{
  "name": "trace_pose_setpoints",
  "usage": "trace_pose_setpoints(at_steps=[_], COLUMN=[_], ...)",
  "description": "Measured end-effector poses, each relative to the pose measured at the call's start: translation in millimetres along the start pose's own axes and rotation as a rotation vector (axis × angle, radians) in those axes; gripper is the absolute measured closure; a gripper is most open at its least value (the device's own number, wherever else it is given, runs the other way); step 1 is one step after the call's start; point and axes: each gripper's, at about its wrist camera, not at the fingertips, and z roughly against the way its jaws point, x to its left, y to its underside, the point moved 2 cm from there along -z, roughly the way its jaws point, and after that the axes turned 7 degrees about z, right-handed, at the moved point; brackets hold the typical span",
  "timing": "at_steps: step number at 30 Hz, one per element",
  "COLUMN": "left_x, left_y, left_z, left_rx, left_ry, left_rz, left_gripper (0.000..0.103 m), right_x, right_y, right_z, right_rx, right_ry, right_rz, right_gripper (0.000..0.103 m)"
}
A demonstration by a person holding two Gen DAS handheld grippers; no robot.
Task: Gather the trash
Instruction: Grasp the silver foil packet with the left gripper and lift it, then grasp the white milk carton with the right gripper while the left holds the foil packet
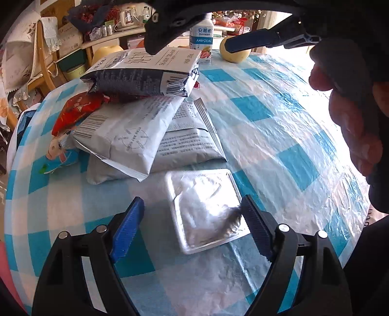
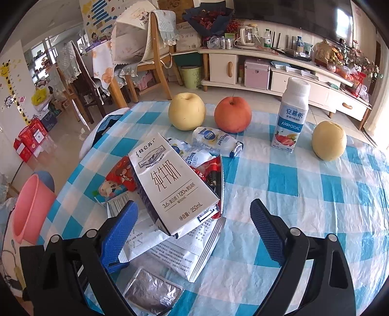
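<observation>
Your left tongs point(image 1: 192, 224) gape wide over a flat, crinkled foil packet point(image 1: 206, 209), possibly touching it; right tongs point(image 2: 194, 233) wide too, glossy milk carton point(image 2: 170, 187) on paper pouches point(image 2: 175, 250) between.

A home living room: a cream TV cabinet point(image 2: 279, 70) under a dark television point(image 2: 291, 17), wooden chairs point(image 2: 155, 63) draped with cloth covers, cartoon stickers on the wall point(image 2: 9, 82), and a table in blue-checked cloth point(image 2: 304, 184).
</observation>
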Motion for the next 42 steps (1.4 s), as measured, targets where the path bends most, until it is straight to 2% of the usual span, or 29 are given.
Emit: trace_pose_setpoints(at_steps=[4, 8, 11, 14, 19, 21, 22, 27, 29, 42], left_x=[-4.3, 3.3, 5.1, 7.0, 1.9, -0.7, -1.2, 6.2, 12.7, 43.6], left_y=[3.1, -1.7, -6.0, -7.2, -7.3, -5.8, -5.3, -5.7, -5.9, -3.0], left_z=[-2.4, -2.7, -1.1, 2.4, 1.0, 1.5, 1.8, 4.9, 6.7, 30.8], left_rx=[-0.014, -0.029, -0.049, -0.061, -0.078, -0.082, -0.082, -0.077, -0.074, -0.131], left_ry=[-0.057, -0.067, -0.048, -0.016, -0.014, -0.025, -0.035, -0.006, 0.020, 0.104], left_rz=[0.006, 0.047, 0.074, 0.089, 0.073, 0.054, 0.046, 0.081, 0.102, 0.208], left_gripper=[0.019, 0.019, 0.021, 0.034, 0.051, 0.065, 0.077, 0.084, 0.092, 0.092], right_x=[3.5, 9.8, 13.3, 14.0, 15.0, 17.1, 18.3, 22.6, 22.7, 20.6], right_y=[0.4, 0.2, -1.2, -2.8, -5.6, -6.5, -6.7, -7.6, -8.6, -13.0], right_z=[-4.3, -10.7, -15.2, -19.8, -26.4, -28.9, -30.1, -37.1, -38.1, -45.9], right_rx=[0.008, 0.019, 0.018, 0.019, 0.023, 0.023, 0.023, 0.025, 0.024, 0.017], right_ry=[-0.001, 0.015, 0.022, 0.031, 0.025, 0.022, 0.023, 0.026, 0.022, -0.019], right_rz=[0.008, 0.042, 0.069, 0.075, 0.075, 0.085, 0.091, 0.114, 0.113, 0.094], right_gripper=[0.011, 0.011, 0.011, 0.011, 0.011, 0.011, 0.011, 0.010, 0.011, 0.011])
